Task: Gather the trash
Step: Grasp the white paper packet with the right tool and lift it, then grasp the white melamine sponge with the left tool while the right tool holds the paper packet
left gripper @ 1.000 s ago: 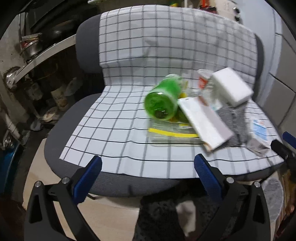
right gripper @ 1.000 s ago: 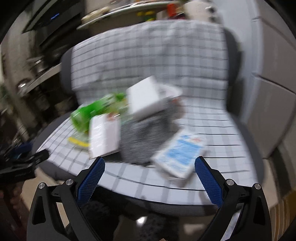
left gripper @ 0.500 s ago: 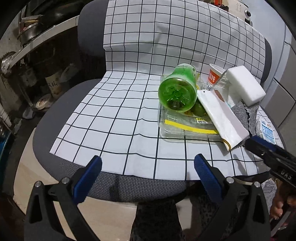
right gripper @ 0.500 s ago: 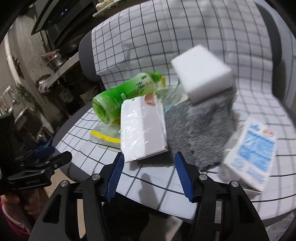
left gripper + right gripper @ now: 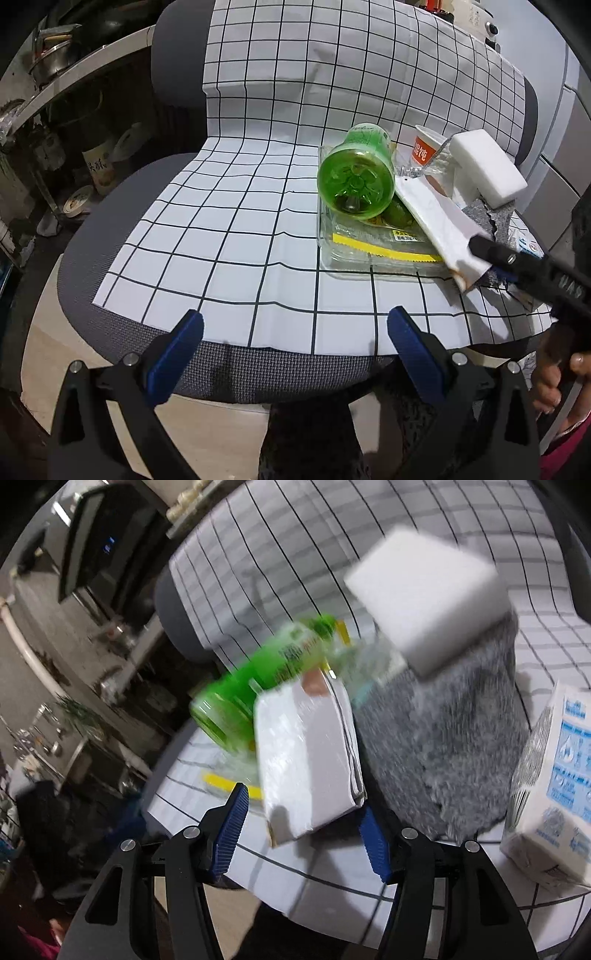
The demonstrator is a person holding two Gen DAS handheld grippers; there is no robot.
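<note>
Right gripper [image 5: 306,827], jaws spread, brackets the near end of a white paper packet [image 5: 306,760] without pinching it, at the checked cloth's [image 5: 229,236] lower right edge. Left gripper [image 5: 295,347] is spread and empty over open cloth; green bottle [image 5: 356,181] centre right.

Not much writing can be read here. In the left wrist view, a red and white cup [image 5: 424,147] at the upper right has white signs on its red band, too small to read. A black tool [image 5: 532,271] at the right edge has pale letters that look like "UAS", seen upside down. A jar [image 5: 98,168] at the left has dark signs. In the right wrist view, a white pack [image 5: 554,786] at the right has blue print, too blurry to read.
</note>
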